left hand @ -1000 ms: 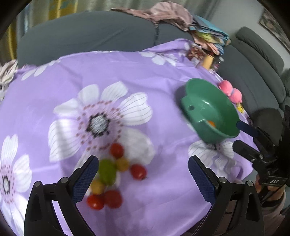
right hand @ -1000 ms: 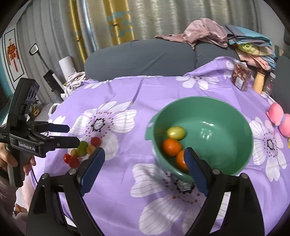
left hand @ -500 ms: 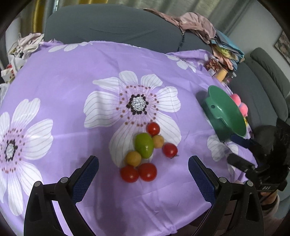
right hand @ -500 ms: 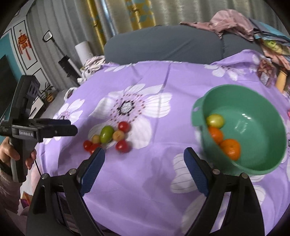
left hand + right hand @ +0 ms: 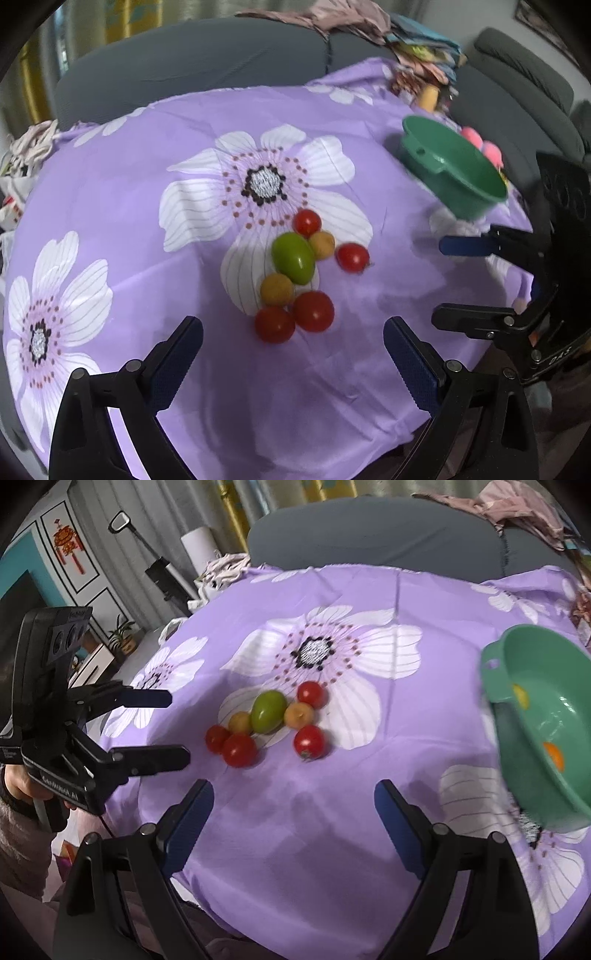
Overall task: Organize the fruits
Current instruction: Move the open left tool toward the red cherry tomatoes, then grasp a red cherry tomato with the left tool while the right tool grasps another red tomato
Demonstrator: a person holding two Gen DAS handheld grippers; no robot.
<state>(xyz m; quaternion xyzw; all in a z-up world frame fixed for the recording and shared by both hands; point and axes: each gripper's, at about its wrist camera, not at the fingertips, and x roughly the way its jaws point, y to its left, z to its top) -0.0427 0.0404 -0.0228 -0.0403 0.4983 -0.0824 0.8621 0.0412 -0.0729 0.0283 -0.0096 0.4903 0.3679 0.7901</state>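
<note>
Cluster of seven small fruits lying on the purple floral cloth [image 5: 122,192], near the front of the table: four red cherry tomatoes [image 5: 313,311], two yellow-orange ones [image 5: 277,289] and one larger green fruit [image 5: 294,257] at the centre, most of them touching. The green bowl [image 5: 546,760] is sitting well apart to the right, already holding a yellow and an orange fruit. The left gripper [image 5: 291,362] and the right gripper [image 5: 293,819] are both hanging just short of the cluster with jaws spread wide and nothing between them.

Handling, as judged — the tomatoes are likely light, smooth-skinned and easily burst, so a gentle pinch across the widest part is suiting them (the lone red one [image 5: 309,742] at the right is offering the freest access). Round fruit may be rolling on the soft cloth. Open cloth is lying between cluster and bowl; the table's near edge is sitting close beneath both grippers.
</note>
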